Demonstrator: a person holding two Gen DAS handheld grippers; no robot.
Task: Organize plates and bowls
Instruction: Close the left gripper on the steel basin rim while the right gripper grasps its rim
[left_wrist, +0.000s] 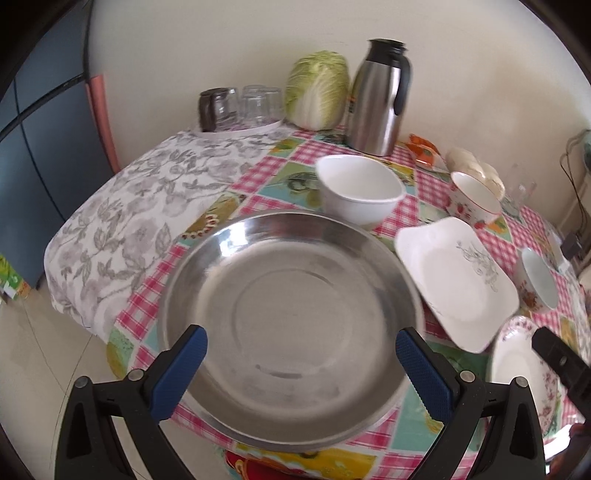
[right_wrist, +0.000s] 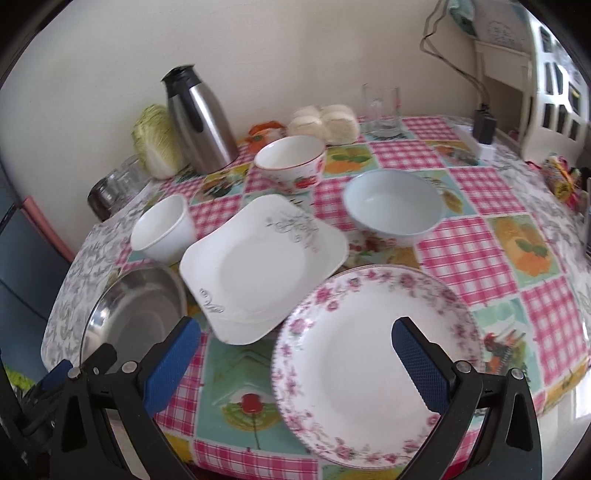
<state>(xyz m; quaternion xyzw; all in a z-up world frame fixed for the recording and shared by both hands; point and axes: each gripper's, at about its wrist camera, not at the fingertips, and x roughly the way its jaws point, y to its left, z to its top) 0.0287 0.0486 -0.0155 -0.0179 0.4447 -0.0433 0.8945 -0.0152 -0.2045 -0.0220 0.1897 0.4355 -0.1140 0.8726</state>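
Note:
A steel plate (left_wrist: 291, 325) lies at the table's near edge under my open, empty left gripper (left_wrist: 301, 345); it also shows in the right wrist view (right_wrist: 136, 317). A square white plate (left_wrist: 458, 277) (right_wrist: 262, 266) lies to its right, its corner over the steel rim. A floral round plate (right_wrist: 373, 362) (left_wrist: 517, 369) lies under my open, empty right gripper (right_wrist: 295, 347). A plain white bowl (left_wrist: 358, 188) (right_wrist: 162, 229), a red-flowered bowl (left_wrist: 474, 199) (right_wrist: 291, 162) and a pale blue bowl (left_wrist: 537, 280) (right_wrist: 393, 208) stand behind the plates.
A steel thermos (left_wrist: 380, 99) (right_wrist: 199, 118), a cabbage (left_wrist: 317, 88), upturned glasses (left_wrist: 240, 107) and buns (right_wrist: 325, 122) line the back by the wall. A power adapter (right_wrist: 484, 125) and packets (right_wrist: 561, 181) sit at the right. The table (right_wrist: 480, 236) ends close in front.

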